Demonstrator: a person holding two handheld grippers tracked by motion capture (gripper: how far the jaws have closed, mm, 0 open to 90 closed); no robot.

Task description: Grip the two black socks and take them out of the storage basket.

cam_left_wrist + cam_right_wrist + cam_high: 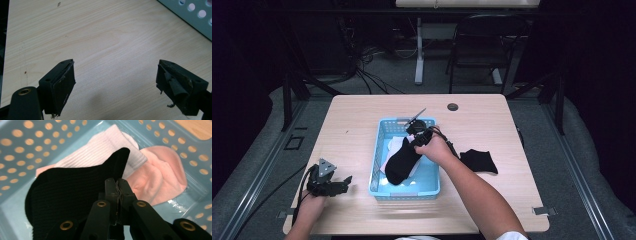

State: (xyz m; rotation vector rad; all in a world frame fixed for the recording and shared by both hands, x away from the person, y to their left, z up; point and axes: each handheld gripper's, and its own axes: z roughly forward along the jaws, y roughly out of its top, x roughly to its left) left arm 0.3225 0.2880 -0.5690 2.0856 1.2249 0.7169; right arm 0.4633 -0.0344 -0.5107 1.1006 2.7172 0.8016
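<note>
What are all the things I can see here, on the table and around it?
Table: one, light wood, centre of the high view.
Basket: one, light blue, perforated, mid-table.
Black sock: one, held over the basket by the right gripper.
Second black sock: one, flat on the table right of the basket.
White sock: one, in the basket.
Pink sock: one, in the basket beside the white one.
Chair: one, black, behind the table.
Left gripper: black, jaws apart over bare table, left of the basket.
Right gripper: black, jaws closed on the black sock.
</note>
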